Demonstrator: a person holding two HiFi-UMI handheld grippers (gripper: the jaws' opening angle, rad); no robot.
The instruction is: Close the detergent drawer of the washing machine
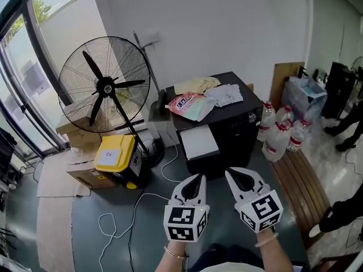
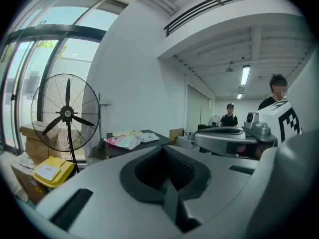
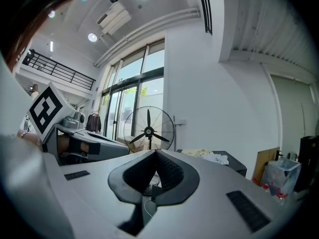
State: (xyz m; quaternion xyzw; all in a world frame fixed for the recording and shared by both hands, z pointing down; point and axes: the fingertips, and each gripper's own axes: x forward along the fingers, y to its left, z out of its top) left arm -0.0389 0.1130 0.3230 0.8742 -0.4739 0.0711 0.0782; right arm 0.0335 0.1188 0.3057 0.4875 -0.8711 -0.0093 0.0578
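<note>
No text, brand or number is legible in any view.
- Pink bag (image 1: 190, 105) on the black unit (image 1: 238, 126): coloured print, too small to read.
- White label (image 1: 115, 151) on the yellow box (image 1: 105, 163): dark mark, unreadable.
- Marker cubes on the left gripper (image 1: 198, 178) and right gripper (image 1: 231, 172): black-and-white square patterns only, no characters.

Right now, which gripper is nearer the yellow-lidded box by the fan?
Left. The left gripper is right of the yellow-lidded box and closer to the person; the right gripper is farther right, past the left one.
</note>
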